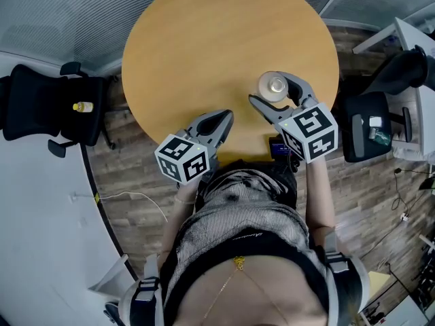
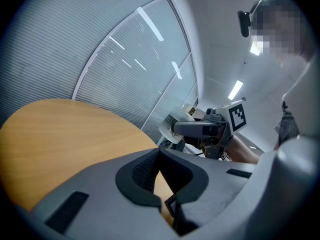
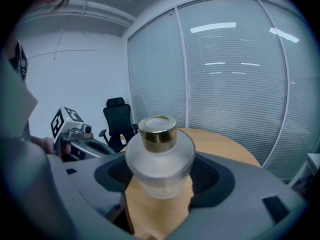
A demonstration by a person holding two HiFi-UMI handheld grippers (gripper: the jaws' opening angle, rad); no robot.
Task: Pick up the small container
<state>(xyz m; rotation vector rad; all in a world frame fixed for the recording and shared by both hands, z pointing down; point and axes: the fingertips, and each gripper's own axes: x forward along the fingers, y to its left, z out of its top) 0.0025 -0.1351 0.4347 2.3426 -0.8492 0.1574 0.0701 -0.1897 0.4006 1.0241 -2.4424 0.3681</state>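
Two grippers are showing over the round wooden desk (image 1: 204, 46). I am seeing the right gripper (image 3: 159, 169) grasping the small container (image 3: 160, 159), a frosted glass bottle with a gold cap (image 3: 158, 129), its jaws pressing on the round body from both sides. The small container is standing upright between the pads, above the near right part of the desk. I cannot tell whether its base is touching the wood or hanging just clear of it.

The left gripper (image 1: 224, 119) is sitting clenched with nothing in it, jaw tips meeting, hovering at the near edge of the desk, left of the right gripper and apart from it. Its marker cube (image 1: 182, 159) is facing up toward the head camera.

Off to the left, a black office chair (image 1: 41, 104) is standing on the floor with a little yellow bottle (image 1: 83, 106) lying on its seat. Slatted blinds (image 3: 230, 84) are covering the glass wall behind the desk.
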